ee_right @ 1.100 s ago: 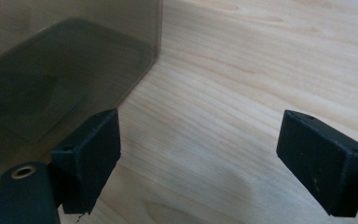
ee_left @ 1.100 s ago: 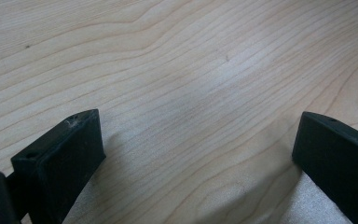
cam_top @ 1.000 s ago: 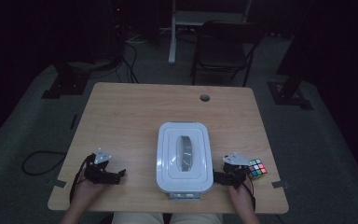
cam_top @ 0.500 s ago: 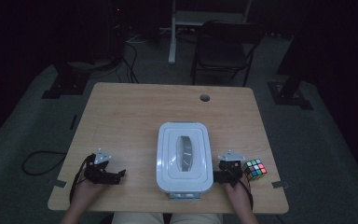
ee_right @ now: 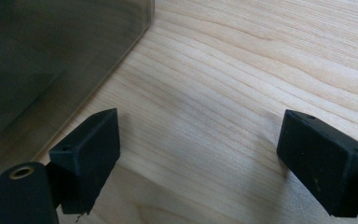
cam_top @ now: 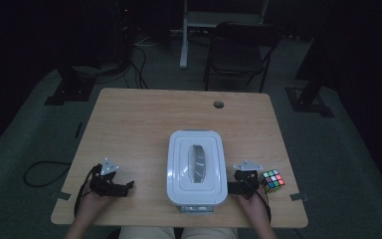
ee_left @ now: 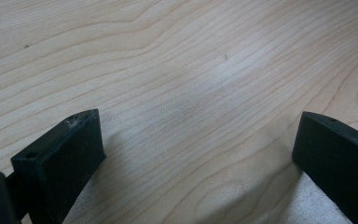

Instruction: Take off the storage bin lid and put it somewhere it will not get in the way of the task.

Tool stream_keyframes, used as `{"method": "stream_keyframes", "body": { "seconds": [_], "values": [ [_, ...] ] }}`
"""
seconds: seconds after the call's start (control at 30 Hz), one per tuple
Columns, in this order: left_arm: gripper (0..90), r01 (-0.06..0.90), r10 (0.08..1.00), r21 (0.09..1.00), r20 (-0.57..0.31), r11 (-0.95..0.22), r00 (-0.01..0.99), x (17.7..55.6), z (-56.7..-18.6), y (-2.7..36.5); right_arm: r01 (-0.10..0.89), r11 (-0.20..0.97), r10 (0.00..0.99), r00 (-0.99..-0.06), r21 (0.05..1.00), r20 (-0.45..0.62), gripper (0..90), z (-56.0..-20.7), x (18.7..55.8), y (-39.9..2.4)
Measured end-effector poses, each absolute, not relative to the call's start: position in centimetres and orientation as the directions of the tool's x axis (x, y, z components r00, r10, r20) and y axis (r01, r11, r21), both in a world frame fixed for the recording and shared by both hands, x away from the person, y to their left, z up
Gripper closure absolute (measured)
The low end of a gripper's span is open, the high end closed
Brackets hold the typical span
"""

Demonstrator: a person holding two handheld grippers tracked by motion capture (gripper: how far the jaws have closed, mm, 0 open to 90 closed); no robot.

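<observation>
Lidded white container [cam_top: 196, 169] near the tabletop's front edge, a spread gripper on either side.

Right gripper [ee_right: 198, 154] has its jaws spread wide over bare wood with nothing between them; its own view shows the container's translucent wall [ee_right: 51, 60] just beside its left jaw, not touching. In the high view this gripper [cam_top: 239, 185] sits between the container and a colour cube [cam_top: 272, 179] by the front right corner. Left gripper [ee_left: 193, 149], jaws likewise parted and empty above the wooden table [cam_top: 144, 119], rests near the front left corner [cam_top: 117, 185], well apart from the container.
</observation>
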State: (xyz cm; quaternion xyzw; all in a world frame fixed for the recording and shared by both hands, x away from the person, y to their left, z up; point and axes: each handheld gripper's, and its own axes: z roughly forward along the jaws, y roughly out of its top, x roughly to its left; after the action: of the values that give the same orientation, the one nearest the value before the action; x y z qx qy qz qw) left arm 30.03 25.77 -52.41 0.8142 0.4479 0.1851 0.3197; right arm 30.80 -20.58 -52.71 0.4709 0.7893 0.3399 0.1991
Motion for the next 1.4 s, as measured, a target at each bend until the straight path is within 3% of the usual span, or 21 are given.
{"method": "stream_keyframes", "body": {
  "seconds": [0.83,1.4],
  "values": [
    [3.2,0.645,0.848,0.656,-0.013,-0.393,0.53,30.5,-51.8,25.9,0.606,0.328,0.877,-0.481,0.724,0.005,12.9,-52.7,30.8,-20.6],
    [3.2,0.558,0.765,0.728,-0.072,-0.398,0.639,29.8,-46.9,23.7,0.606,0.328,0.877,-0.481,0.724,0.005,12.8,-52.7,30.8,-20.6]
  ]
}}
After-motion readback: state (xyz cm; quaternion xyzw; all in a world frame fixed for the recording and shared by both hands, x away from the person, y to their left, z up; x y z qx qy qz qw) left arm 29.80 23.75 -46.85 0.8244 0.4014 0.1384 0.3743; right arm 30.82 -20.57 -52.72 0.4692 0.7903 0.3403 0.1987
